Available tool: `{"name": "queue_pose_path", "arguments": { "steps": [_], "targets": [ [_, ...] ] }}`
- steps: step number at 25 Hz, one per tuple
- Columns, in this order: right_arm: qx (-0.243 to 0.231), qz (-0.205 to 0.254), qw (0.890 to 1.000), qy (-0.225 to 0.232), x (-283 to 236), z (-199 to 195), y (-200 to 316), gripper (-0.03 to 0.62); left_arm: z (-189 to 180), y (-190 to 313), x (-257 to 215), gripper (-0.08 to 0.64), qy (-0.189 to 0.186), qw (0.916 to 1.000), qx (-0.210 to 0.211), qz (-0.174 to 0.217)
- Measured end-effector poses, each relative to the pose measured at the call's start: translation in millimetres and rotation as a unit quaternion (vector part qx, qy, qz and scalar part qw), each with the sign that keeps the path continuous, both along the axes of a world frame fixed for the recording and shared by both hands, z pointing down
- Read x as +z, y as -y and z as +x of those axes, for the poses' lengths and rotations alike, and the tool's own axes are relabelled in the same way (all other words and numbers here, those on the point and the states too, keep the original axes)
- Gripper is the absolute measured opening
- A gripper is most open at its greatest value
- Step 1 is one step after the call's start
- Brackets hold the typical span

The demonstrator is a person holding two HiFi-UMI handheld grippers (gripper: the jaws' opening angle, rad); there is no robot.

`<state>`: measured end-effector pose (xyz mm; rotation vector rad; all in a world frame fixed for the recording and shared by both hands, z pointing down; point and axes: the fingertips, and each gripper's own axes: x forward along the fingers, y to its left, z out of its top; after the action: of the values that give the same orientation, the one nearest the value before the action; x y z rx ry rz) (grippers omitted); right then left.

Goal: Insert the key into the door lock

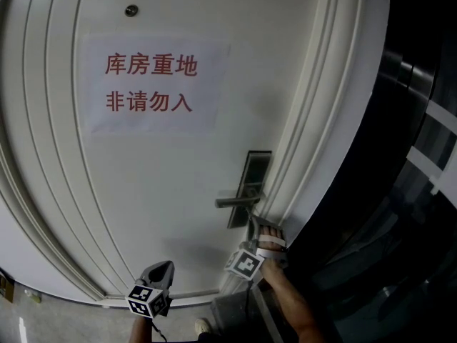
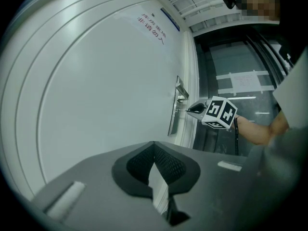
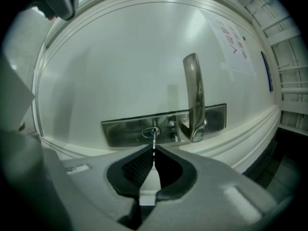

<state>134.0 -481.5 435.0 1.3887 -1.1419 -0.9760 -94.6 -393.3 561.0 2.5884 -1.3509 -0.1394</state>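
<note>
**Entry: key at lock, insertion step**

- **Door** (image 1: 157,184): white, shut, with a paper sign (image 1: 153,84) in red print on its upper part.
- **Lock plate** (image 3: 125,127): metal, on the door's edge side. It carries the keyhole (image 3: 151,132) and, just beside it, the handle (image 3: 192,95).
- **Key** (image 3: 153,142): clamped edge-on in your right gripper (image 3: 154,150). Its thin blade runs straight out from the pads, and its tip is at the mouth of the keyhole. No view shows how deep it sits. I judge it at most partly entered, since a fair length of blade shows.
- **Right gripper**: jaws together on the key, pointing level at the plate. In the head view it sits just below the handle (image 1: 239,201).
- **Left gripper** (image 2: 154,146): jaws together, nothing between them. It is held near the door, well apart from the lock, and takes no part in this step.

**Handling notes for you**
1. Check the blade's plane against the keyhole slot in the right gripper view. If they differ, correct by a small roll of the wrist, not by force.
2. Push straight along the blade, square to the plate. A sideways load could bend the thin blade or twist it in the pads.
3. If it jams, ease back a little, re-line and try again.
4. Stay clear of the handle, which stands just beside your line of approach.
5. Hold the clamp firm until the key's shoulder meets the plate.
</note>
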Motion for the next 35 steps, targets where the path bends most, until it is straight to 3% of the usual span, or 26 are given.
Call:
{"name": "queue_pose_path", "arguments": {
  "steps": [35],
  "targets": [
    [-0.013, 0.003, 1.000, -0.014, -2, -8, 12, 0.011, -8, 2, 1, 0.003, -0.005, 0.9999, -0.013, -0.004]
  ]
}}
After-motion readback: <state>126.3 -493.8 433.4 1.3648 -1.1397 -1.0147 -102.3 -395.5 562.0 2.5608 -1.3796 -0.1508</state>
